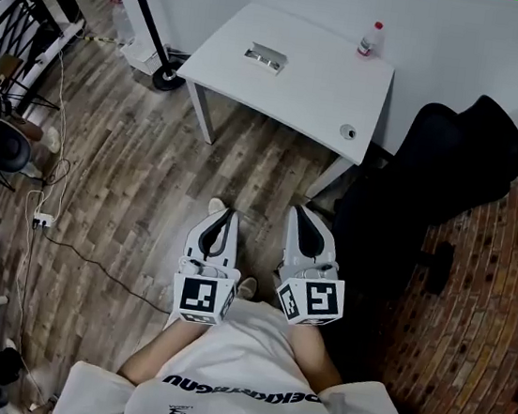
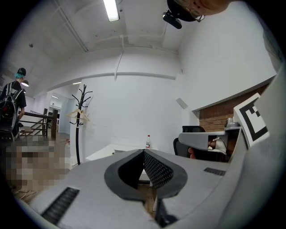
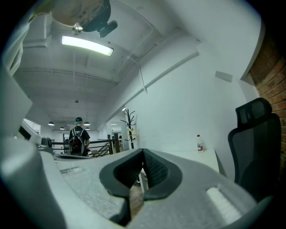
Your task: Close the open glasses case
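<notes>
The open glasses case (image 1: 264,57), grey with a pale inside, lies on the far side of a white table (image 1: 303,89) well ahead of me. Both grippers are held close to my body above the wooden floor, far short of the table. My left gripper (image 1: 231,213) points forward with its jaws closed tip to tip and nothing between them; in its own view the left gripper (image 2: 144,152) shows the same. My right gripper (image 1: 296,210) is beside it, also shut and empty, as the right gripper (image 3: 143,152) in its own view confirms.
A small bottle with a red cap (image 1: 369,39) stands at the table's far right corner, a small round object (image 1: 348,132) near its front right corner. A black office chair (image 1: 454,161) stands right of the table, a coat stand (image 1: 143,6) at its left. Cables and a power strip (image 1: 43,218) lie on the floor.
</notes>
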The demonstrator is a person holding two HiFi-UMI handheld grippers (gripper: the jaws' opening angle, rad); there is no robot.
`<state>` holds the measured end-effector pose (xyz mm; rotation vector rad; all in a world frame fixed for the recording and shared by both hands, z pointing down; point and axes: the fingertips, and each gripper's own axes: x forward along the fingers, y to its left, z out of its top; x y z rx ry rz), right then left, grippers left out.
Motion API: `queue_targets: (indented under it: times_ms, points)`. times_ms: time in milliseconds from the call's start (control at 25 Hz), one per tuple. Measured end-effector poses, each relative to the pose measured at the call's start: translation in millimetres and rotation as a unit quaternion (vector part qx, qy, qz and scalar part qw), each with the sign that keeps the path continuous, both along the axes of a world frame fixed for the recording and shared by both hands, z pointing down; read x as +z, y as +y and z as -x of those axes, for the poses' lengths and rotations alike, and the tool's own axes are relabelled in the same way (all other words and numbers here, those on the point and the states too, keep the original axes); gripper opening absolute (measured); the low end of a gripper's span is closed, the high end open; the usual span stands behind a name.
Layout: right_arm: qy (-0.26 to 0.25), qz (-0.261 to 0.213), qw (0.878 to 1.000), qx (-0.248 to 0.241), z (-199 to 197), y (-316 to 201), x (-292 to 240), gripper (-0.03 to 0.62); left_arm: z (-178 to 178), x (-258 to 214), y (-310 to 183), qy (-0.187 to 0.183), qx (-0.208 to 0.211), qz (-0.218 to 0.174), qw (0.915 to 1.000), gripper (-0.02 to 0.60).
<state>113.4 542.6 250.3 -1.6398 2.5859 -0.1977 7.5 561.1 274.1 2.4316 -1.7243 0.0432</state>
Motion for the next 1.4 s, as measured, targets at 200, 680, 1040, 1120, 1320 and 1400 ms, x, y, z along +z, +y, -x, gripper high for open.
queue_targets:
  times_ms: [200,680,1040,1120,1320,1400]
  points:
    - [0.007,-0.007,1.0,-0.004,13.8,-23.9,1.7,0.0,7.3,9.1,-23.4,0.001,0.003,0.001,1.0,-0.003]
    - [0.02,0.019,1.0,0.009,20.6,-133.1,29.4,0.0,20.9,28.6,-140.3,0.009,-0.017,0.012,0.9997,-0.003]
    - [0.019,0.043,0.998,0.028,33.5,-266.0,27.0,0.0,38.7,13.0,-276.1,0.005,0.001,0.011,0.9999,-0.003]
    - [0.018,0.048,0.998,0.032,41.2,-297.8,26.5,0.0,41.9,10.7,-308.0,0.004,0.011,0.017,0.9998,-0.003]
    - [0.02,0.054,0.997,0.042,65.7,-372.1,18.0,0.0,59.1,7.8,-382.8,0.003,0.038,0.031,0.9988,-0.003]
    - [0.023,0.053,0.997,0.049,72.7,-401.0,14.9,0.0,65.3,7.0,-413.3,0.003,0.048,0.026,0.9985,-0.003]
